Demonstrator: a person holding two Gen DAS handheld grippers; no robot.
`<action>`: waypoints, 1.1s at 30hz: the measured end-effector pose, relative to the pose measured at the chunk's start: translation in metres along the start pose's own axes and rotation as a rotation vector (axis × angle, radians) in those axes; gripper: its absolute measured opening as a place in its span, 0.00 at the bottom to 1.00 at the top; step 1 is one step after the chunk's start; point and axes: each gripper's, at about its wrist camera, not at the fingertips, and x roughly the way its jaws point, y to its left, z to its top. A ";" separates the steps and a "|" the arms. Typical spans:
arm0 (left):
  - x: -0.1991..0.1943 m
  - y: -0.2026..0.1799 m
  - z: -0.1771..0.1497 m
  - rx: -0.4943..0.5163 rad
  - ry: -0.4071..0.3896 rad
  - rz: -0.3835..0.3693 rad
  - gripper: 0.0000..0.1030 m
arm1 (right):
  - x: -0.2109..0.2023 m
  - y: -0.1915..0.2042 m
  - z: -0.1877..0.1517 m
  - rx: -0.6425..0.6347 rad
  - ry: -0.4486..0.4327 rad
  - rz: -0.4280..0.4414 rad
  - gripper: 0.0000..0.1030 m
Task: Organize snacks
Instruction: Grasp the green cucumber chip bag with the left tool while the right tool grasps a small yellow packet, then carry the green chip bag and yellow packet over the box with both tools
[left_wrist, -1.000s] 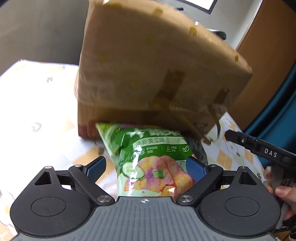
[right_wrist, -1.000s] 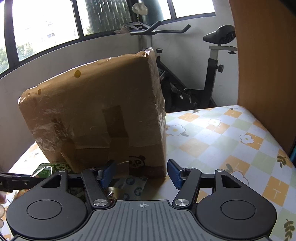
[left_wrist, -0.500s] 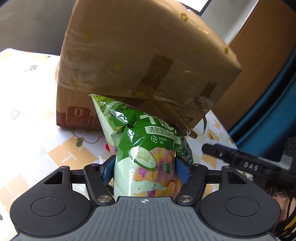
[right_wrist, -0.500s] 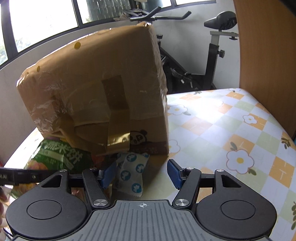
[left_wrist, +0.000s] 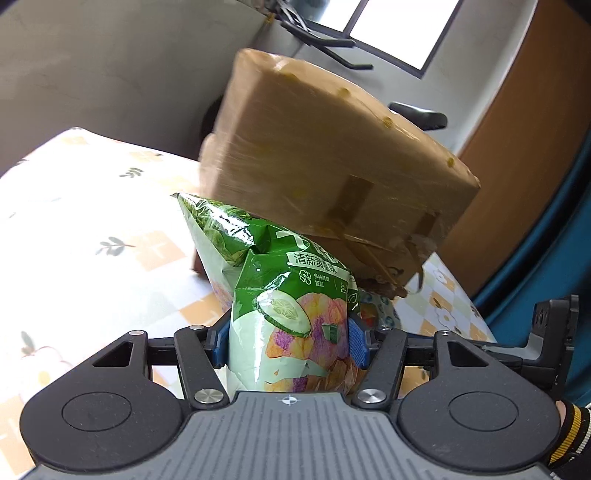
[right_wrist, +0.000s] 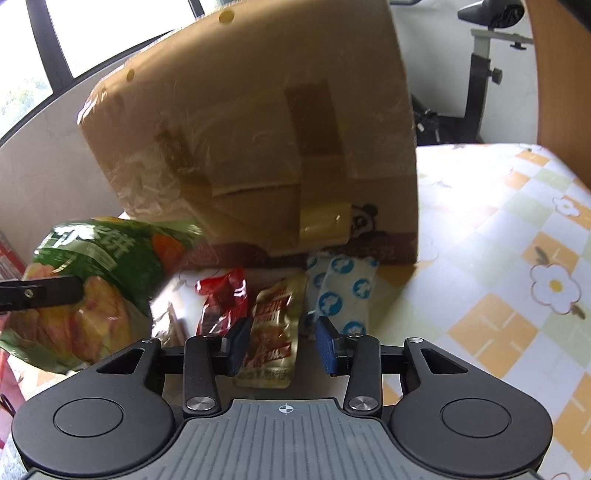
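The left gripper (left_wrist: 289, 341) is clenched on a crinkled green foil chip bag (left_wrist: 291, 306), just below the tilted brown cardboard box (left_wrist: 332, 162). The right gripper (right_wrist: 281, 345) hangs released over a beige snack pouch (right_wrist: 273, 332) lying between its fingers on the flower-patterned surface (right_wrist: 498, 288).

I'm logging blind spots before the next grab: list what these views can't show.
- Left wrist view: the small packets are almost wholly hidden behind the green chip bag in the left gripper.
- Right wrist view: the cardboard box is motion-blurred; its inside is unseen.
- Right wrist view: the yellow packet print is unreadable between the right gripper fingers.
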 end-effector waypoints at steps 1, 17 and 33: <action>-0.005 0.004 0.000 -0.006 -0.005 0.015 0.61 | 0.004 0.000 0.000 0.003 0.009 0.000 0.36; -0.018 0.023 -0.004 -0.030 -0.032 0.109 0.61 | 0.011 0.000 0.010 0.012 -0.009 0.061 0.10; -0.051 0.017 0.008 -0.034 -0.145 0.170 0.61 | -0.088 -0.054 0.009 0.135 -0.196 -0.014 0.05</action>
